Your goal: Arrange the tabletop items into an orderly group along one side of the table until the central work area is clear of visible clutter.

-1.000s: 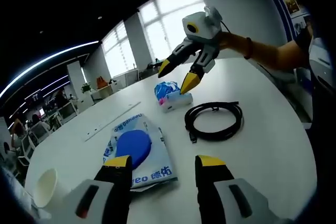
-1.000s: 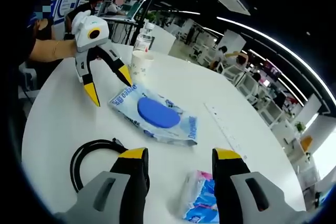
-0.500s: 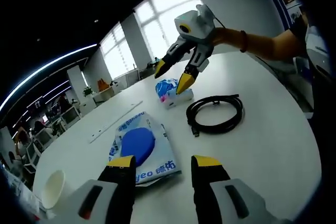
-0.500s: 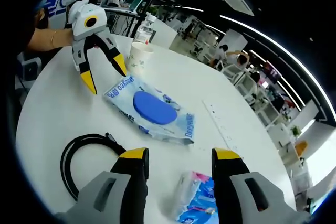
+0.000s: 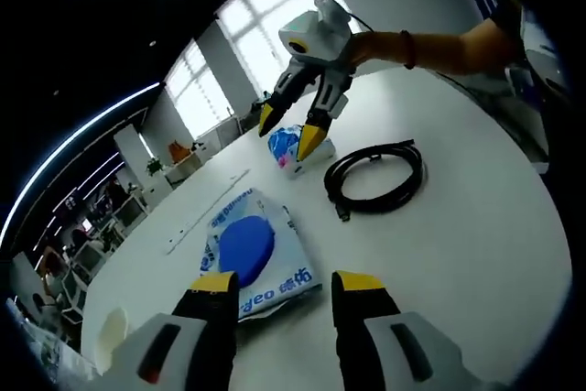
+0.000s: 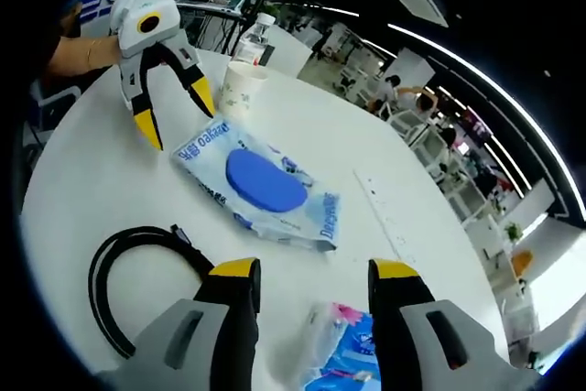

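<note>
- Right gripper view, your count: one white paper cup (image 6: 240,92), one clear plastic bottle (image 6: 253,40), one blue-lidded wet-wipe pack (image 6: 261,184), one coiled black cable (image 6: 137,276), one blue tissue packet (image 6: 346,355).
- Your left gripper (image 6: 171,114) and right gripper (image 6: 311,272): jaws spread, empty.

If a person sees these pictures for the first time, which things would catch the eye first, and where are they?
The wipes pack with its blue lid lies flat in the middle of the white table. The open left gripper hangs over one end of the pack, near a paper cup and a bottle. The open right gripper hovers at a blue tissue pack, with a coiled black cable beside it.
</note>
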Demonstrator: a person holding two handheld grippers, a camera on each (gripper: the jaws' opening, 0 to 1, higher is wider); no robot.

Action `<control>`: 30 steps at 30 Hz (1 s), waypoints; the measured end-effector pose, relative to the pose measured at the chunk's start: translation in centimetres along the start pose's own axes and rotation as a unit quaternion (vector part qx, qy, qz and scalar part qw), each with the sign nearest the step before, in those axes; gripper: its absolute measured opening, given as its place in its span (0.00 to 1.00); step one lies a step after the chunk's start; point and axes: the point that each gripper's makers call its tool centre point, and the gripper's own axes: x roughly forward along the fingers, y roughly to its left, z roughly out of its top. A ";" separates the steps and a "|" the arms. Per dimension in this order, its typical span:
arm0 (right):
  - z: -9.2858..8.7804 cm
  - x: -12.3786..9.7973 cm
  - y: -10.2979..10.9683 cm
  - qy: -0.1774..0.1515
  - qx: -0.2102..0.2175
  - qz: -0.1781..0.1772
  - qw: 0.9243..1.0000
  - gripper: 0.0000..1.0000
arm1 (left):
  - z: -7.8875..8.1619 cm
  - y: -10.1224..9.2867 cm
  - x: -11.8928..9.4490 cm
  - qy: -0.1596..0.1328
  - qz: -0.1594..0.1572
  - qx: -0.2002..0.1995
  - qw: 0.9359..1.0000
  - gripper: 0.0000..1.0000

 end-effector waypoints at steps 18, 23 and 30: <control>0.1 1.8 -0.4 0.008 -0.048 -0.009 0.999 0.43 | 0.4 -0.5 0.8 0.025 0.008 0.072 0.997 0.39; 0.1 2.3 -0.8 0.013 -0.081 -0.026 0.996 0.40 | 0.2 -0.3 0.9 0.031 0.007 0.082 0.996 0.37; -0.8 3.5 -0.2 0.036 -0.139 -0.024 0.989 0.39 | -0.2 0.0 1.1 0.034 0.004 0.075 0.997 0.35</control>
